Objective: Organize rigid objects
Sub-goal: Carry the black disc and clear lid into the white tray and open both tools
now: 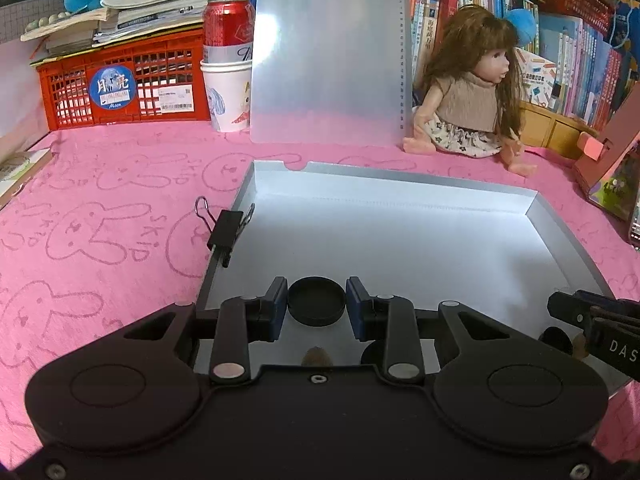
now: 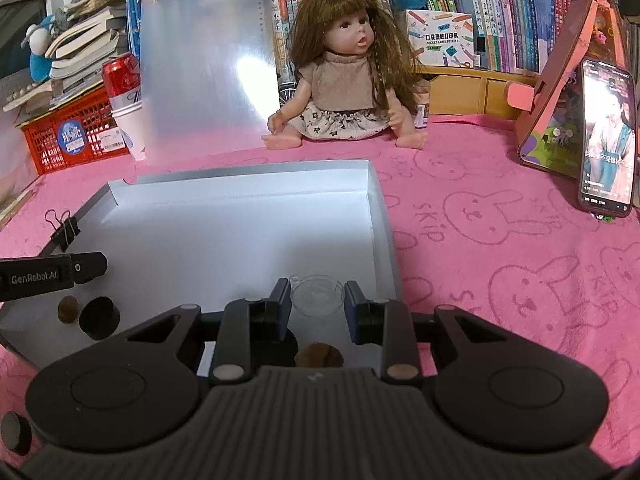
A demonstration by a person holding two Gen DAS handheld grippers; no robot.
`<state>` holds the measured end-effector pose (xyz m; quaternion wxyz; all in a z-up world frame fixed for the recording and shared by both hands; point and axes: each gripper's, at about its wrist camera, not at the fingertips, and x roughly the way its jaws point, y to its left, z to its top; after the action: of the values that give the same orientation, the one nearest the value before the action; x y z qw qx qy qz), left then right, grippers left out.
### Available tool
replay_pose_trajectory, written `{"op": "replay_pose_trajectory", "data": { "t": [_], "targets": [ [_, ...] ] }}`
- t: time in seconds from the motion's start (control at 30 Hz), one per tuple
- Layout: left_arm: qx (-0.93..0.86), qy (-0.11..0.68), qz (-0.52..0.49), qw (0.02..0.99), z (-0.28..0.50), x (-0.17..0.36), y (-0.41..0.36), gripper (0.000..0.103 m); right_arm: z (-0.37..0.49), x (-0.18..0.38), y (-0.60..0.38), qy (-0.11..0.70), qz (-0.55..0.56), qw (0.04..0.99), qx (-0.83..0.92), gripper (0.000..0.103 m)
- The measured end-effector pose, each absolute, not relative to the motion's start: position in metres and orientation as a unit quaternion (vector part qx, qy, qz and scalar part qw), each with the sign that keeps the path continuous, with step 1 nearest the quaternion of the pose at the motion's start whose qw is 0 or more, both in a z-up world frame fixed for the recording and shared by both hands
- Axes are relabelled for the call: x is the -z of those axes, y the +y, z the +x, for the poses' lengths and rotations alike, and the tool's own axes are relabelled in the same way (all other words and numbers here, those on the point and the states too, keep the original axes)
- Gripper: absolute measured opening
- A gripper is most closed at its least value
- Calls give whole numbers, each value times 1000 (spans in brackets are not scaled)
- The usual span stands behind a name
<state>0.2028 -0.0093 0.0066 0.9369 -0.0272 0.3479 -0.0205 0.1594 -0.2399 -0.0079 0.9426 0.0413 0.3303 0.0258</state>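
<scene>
— Black cap (image 1: 317, 306) first: where does it sit against your left tongs (image 1: 317, 300)?

— Right between your left fingers (image 1: 279, 300), inside the tray (image 1: 400, 240) near its front edge. The left pad looks to be touching its rim; on the right side I see a thin gap, so I cannot tell whether you are gripping it. Your jaws stand narrow, about the cap's own width.

— And the right tongs (image 2: 317, 300)?

— Same picture there. A clear lid (image 2: 318, 294) lies flat on the tray floor between your right fingers (image 2: 354, 300), near the tray's right wall. The jaws are narrow around it, and I cannot tell if the pads press on it.

— What else is in the tray?

— From your right camera, a brown stopper (image 2: 319, 356) lies just behind the right fingers, close under the gripper body, with a dark round thing beside it, mostly hidden. Further left, under your left tongs (image 2: 80, 270), a black cup (image 2: 99, 317) stands beside a small brown plug (image 2: 67, 309). A binder clip (image 1: 225, 232) grips the tray's left wall.

— And around the tray?

— Pink cloth (image 1: 100, 240) under everything. Behind it a doll (image 2: 344, 80) sits beside an upright clipboard (image 2: 208, 72), with a red can (image 1: 228, 26) in a paper cup (image 1: 226, 92) and a red crate (image 1: 120, 80) to the left. A phone (image 2: 608, 136) leans at your right.
</scene>
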Motion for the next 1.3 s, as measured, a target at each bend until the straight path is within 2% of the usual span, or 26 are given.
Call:
{"op": "replay_pose_trajectory", "data": {
  "t": [0.47,0.7,0.73,0.8,0.9,1.07,1.3],
  "targets": [
    [20,350,-24,936,204,-2,-10,31,161,9,-234,334,25,942,-31,34],
    [19,348,-23,937,203,-2,-10,32,161,9,-232,333,26,942,-33,37],
    [19,348,-25,937,203,-2,-10,34,161,9,-232,333,27,942,-33,38],
    [20,346,-27,938,202,-3,-10,41,160,9,-233,331,31,942,-32,53],
    [22,340,-29,940,198,-6,-9,48,157,7,-235,327,38,944,-33,57],
    [25,327,-27,944,191,-13,-10,71,151,1,-236,314,31,948,-31,66],
    [27,314,-16,949,175,-23,-11,78,136,-11,-233,282,9,959,-29,81]
  ]
}}
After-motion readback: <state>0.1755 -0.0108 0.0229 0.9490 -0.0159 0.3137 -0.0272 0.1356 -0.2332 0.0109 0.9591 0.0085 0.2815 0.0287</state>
